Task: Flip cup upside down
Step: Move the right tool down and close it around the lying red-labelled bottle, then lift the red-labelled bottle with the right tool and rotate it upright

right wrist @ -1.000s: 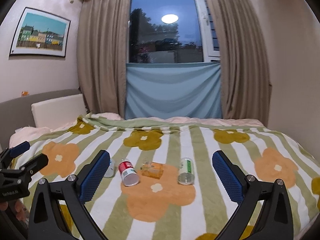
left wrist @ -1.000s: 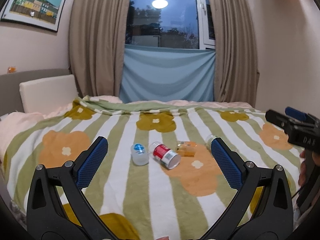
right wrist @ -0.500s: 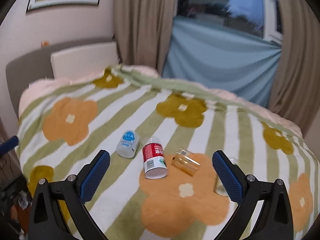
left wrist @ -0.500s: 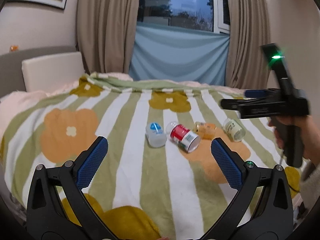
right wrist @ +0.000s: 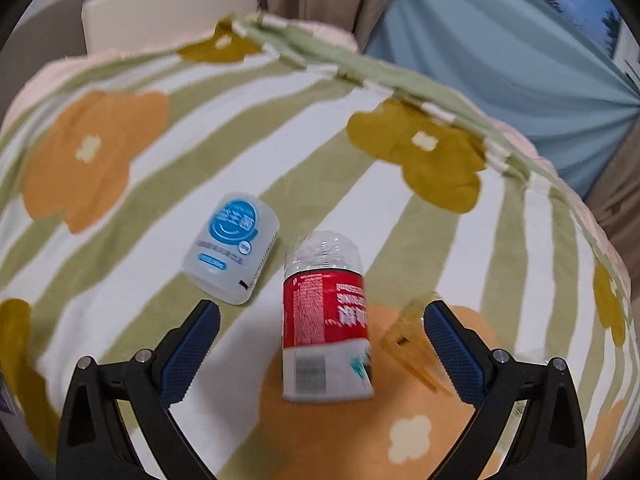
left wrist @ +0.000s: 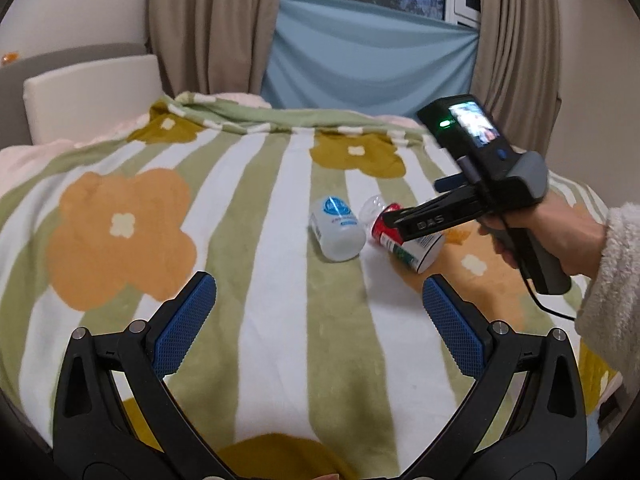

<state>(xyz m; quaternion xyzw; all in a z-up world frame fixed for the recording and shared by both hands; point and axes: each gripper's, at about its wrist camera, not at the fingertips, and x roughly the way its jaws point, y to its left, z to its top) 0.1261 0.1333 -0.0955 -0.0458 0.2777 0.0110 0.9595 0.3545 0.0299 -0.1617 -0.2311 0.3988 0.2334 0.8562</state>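
I have the right tongs (right wrist: 322,312) spread wide and empty, hanging over the clear plastic cup with the red printed label (right wrist: 326,320), which lies on its side on the striped, flower-patterned bed blanket (right wrist: 120,160), in the lower middle of the right wrist view. Its rim end seems to face my camera and its clear, faceted base points away, though blur leaves me unsure. I judge it light, thin-walled and easily dented, with a slick label, so I would pinch gently across the labelled middle, then rotate it mouth-down. The soft blanket may let it tip when I set it down.

The left tongs (left wrist: 316,300) are also spread and hold nothing, hovering at the bottom of the left wrist view, well short of the objects.

The right wrist view shows the cup's full length, the small translucent white cup with a blue round label (right wrist: 232,250) just beside it to the upper left, and an amber transparent cup (right wrist: 404,344) partly hidden behind the right finger. The left wrist view shows instead what the right cannot: the right hand (left wrist: 532,228) gripping the device's handle, its lit screen, and one finger crossing over the red cup (left wrist: 404,240).
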